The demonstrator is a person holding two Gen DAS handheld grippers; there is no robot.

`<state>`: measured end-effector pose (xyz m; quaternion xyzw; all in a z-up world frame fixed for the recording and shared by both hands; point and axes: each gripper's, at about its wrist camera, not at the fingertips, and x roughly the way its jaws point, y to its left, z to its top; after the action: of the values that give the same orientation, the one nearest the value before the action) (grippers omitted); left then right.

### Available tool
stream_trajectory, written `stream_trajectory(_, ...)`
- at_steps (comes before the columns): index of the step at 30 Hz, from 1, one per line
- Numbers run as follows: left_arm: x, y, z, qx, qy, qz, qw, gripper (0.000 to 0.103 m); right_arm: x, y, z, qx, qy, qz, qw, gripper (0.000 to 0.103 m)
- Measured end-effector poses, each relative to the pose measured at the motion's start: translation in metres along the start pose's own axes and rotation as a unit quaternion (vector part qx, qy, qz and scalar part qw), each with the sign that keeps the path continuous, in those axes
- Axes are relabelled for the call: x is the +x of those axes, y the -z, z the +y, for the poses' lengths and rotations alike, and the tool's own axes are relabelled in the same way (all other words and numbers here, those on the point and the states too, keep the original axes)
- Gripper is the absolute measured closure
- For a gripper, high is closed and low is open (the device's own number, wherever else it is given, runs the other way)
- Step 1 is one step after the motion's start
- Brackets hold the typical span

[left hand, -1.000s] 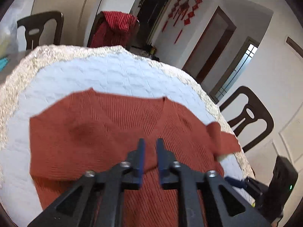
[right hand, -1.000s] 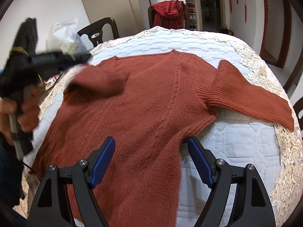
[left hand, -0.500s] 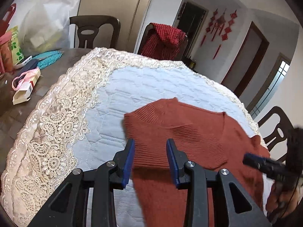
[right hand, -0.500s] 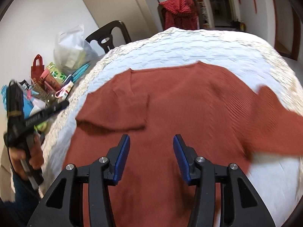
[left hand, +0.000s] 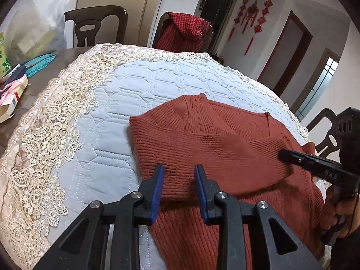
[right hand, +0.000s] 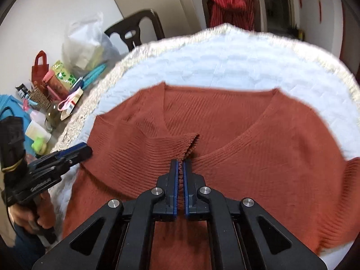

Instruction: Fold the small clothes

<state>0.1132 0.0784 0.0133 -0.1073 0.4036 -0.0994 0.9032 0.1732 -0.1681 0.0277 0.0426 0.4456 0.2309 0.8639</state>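
Sweater hem — cut off below

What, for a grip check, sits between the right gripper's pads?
A ribbed edge of the rust sweater, pinched by the shut right gripper; the right wrist view shows it.

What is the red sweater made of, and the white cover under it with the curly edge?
The sweater looks like soft knitted yarn, maybe wool or acrylic: fine ribbed rows run across it and it looks matte. The white cover seems to be padded quilted fabric, with stitched lines forming puffy shapes. Its cream edge looks like lace, full of looping openwork patterns.
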Motion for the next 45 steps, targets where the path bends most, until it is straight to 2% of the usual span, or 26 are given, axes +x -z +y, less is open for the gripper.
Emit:
stream_trajectory(3,0.001,0.001,-0.002,0.002,0.007,0.002,1.0000,0.072,0.000,0.006,-0.020,0.034,0.002,0.003,0.999,0.100)
stream_trajectory(6,-0.002,-0.001,-0.004,0.005,0.005,-0.002,1.0000,0.072,0.011,0.010,-0.026,0.051,-0.011,0.026,0.998,0.099)
stream_trajectory(12,-0.008,-0.018,-0.002,0.003,-0.007,-0.020,0.9998,0.072,-0.008,-0.004,-0.018,0.039,-0.003,-0.016,0.999,0.098)
stream_trajectory(16,0.017,-0.025,-0.002,0.005,-0.029,0.007,0.9996,0.072,0.014,-0.012,-0.017,0.032,-0.005,0.015,0.999,0.098)
stream_trajectory(18,0.023,-0.020,-0.002,0.007,-0.035,0.019,0.9992,0.072,0.028,-0.010,-0.023,0.037,0.002,0.033,0.999,0.098)
stream_trajectory(20,0.011,-0.013,-0.006,0.017,-0.032,0.012,0.9993,0.072,0.018,-0.009,-0.022,0.040,0.001,0.023,0.999,0.098)
stream_trajectory(23,-0.006,0.000,-0.008,0.016,-0.008,0.009,0.9998,0.072,-0.002,0.002,-0.009,0.010,0.010,0.011,1.000,0.098)
stream_trajectory(27,-0.004,0.012,-0.011,0.031,-0.037,0.009,0.9988,0.072,0.004,0.026,-0.006,-0.004,-0.001,0.034,0.999,0.097)
stream_trajectory(31,-0.022,0.015,-0.018,0.032,-0.035,0.004,0.9989,0.072,-0.017,0.029,-0.010,0.014,0.008,0.014,1.000,0.096)
stream_trajectory(34,-0.038,0.024,-0.024,0.028,-0.023,0.002,0.9994,0.063,-0.043,0.040,-0.015,0.022,0.002,-0.012,1.000,0.088)
stream_trajectory(36,-0.044,0.030,-0.028,0.028,-0.019,0.002,0.9994,0.062,-0.058,0.051,-0.022,0.039,-0.005,-0.026,0.999,0.076)
stream_trajectory(37,-0.047,0.033,-0.030,0.028,-0.017,0.003,0.9995,0.062,-0.063,0.057,-0.025,0.048,-0.007,-0.031,0.998,0.066)
stream_trajectory(38,-0.050,0.036,-0.033,0.027,-0.013,0.003,0.9995,0.061,-0.068,0.062,-0.028,0.057,-0.009,-0.035,0.998,0.060)
stream_trajectory(45,-0.062,0.058,-0.048,0.036,-0.013,0.002,0.9993,0.056,-0.096,0.097,-0.053,0.107,0.008,-0.054,0.993,0.060)
